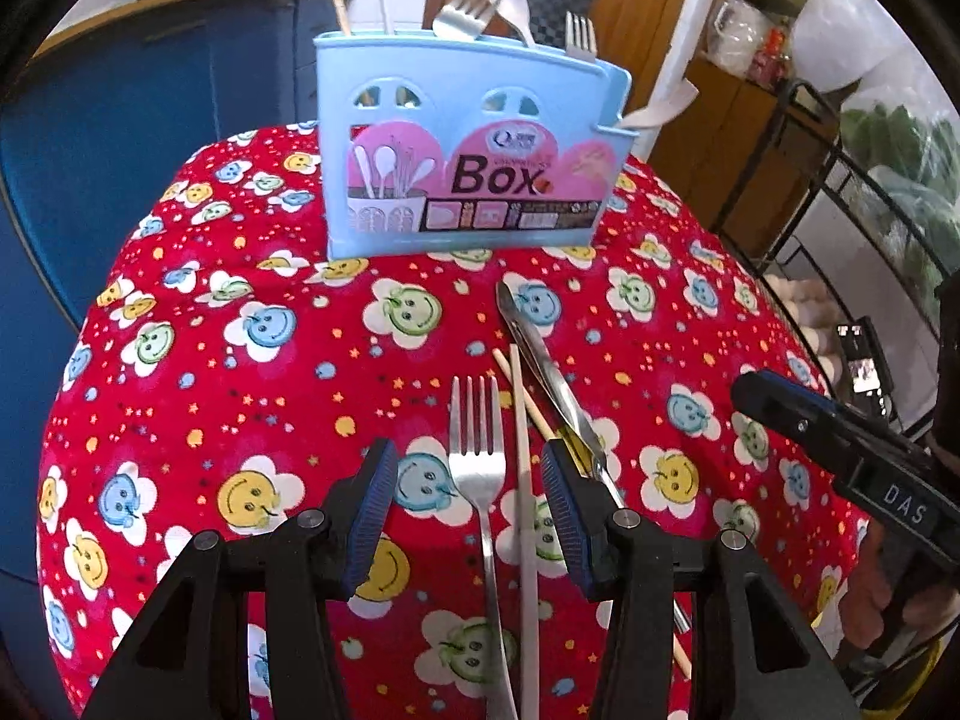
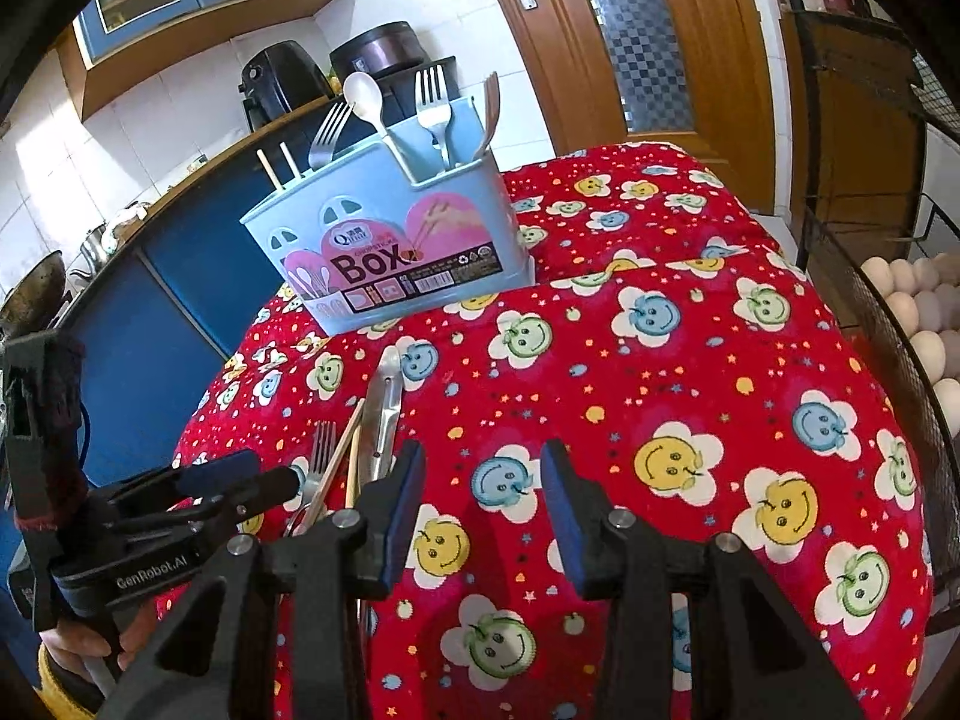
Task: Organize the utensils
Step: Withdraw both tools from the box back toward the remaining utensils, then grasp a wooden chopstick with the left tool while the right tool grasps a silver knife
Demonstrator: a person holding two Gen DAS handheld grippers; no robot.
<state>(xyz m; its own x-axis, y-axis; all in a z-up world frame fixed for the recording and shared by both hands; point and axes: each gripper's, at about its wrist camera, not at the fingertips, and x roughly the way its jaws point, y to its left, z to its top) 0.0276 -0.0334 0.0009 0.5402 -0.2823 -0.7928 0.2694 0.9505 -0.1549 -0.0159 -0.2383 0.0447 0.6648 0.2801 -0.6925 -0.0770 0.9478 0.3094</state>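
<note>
- Left wrist view: blue holder [image 1: 468,150] marked "Box" stands at far edge of worktop [image 1: 240,360] under red smiley-flower cloth.
- Loose near front edge: one fork [image 1: 480,468], two chopsticks [image 1: 521,450], one tongs [image 1: 540,354].
- Left tool [image 1: 471,480] released, fork and a chopstick between its pads, untouched.
- Right tool [image 1: 840,444] reads "DAS".
- Right wrist view: holder [image 2: 390,246]; left tool [image 2: 240,480] reads "GenRobot.AI".
- Right tool [image 2: 480,492] released, over bare cloth.
- Kitchen, wooden door [image 2: 630,30], eggs [image 2: 918,300] in rack.

Steel fork [image 1: 477,468], 2 chopsticks [image 1: 521,450], metal tongs [image 1: 549,372] flat on cloth, blue utensil box [image 1: 468,150] upright behind
</note>
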